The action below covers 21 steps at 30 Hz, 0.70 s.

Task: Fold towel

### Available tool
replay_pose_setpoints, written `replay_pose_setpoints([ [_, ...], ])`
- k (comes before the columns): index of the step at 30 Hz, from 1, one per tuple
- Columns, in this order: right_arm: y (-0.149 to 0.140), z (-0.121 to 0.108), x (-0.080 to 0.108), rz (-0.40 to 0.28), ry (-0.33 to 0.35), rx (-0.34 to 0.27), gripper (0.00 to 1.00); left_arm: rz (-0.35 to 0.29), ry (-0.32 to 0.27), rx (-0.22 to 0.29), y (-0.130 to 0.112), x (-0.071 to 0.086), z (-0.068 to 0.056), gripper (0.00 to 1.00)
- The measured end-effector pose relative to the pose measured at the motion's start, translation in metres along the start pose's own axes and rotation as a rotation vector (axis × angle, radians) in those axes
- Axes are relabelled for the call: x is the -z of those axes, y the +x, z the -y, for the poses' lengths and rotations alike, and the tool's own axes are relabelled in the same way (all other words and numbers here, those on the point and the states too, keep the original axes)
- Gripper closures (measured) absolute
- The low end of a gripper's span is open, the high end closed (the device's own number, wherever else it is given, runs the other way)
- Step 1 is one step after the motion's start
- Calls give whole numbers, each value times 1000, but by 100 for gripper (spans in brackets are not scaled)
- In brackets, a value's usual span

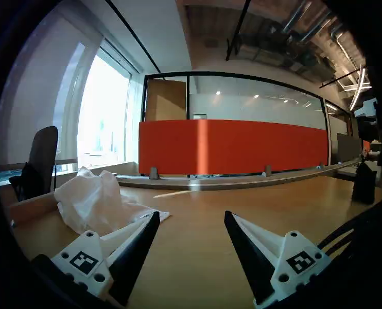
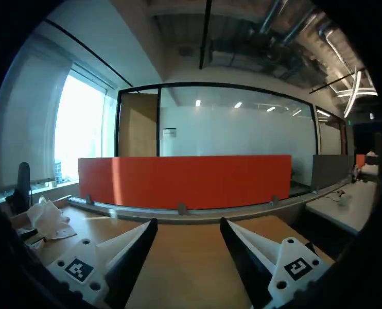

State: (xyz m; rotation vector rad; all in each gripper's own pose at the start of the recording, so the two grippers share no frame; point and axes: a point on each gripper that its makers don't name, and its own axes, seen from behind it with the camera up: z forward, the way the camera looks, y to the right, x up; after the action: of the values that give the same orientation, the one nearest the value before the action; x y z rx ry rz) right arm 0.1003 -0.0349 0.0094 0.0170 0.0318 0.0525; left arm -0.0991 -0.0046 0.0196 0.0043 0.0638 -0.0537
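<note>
Resting crumpled on one wooden desk (image 1: 201, 247): one white towel (image 1: 94, 202).

- The towel (image 1: 96, 201) lies in a heap on the counter (image 1: 201, 247), toward its left end.
- In the left gripper view the left tool (image 1: 191, 213) is over the counter. The towel is just ahead of its left finger, and the towel's near edge reaches that fingertip.
- In the right gripper view the right tool (image 2: 188, 220) is over the middle of the counter, and the towel is far to its left, well apart.
- A partition (image 1: 232, 147) stands along the far edge of the counter, behind the towel.
- A chair (image 1: 36, 165) stands beyond the left end of the counter, in front of a window (image 1: 103, 123).
- A dark object (image 1: 365, 183) stands at the right end of the counter.
- Another desk (image 2: 345, 206) stands to the right of the counter.
</note>
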Motion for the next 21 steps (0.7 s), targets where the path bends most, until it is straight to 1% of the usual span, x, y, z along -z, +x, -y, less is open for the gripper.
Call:
replay_pose_setpoints([
  [5, 2, -1, 0, -4, -1, -8, 6, -2, 0, -4, 0, 1, -1, 7],
  [11, -1, 0, -1, -4, 5, 4, 6, -1, 0, -5, -1, 1, -1, 7],
  [17, 4, -9, 0, -14, 1, 9, 6, -2, 0, -6, -2, 1, -2, 7],
  [21, 12, -20, 0, -38, -16, 29, 6, -2, 0, -5, -3, 0, -2, 7],
])
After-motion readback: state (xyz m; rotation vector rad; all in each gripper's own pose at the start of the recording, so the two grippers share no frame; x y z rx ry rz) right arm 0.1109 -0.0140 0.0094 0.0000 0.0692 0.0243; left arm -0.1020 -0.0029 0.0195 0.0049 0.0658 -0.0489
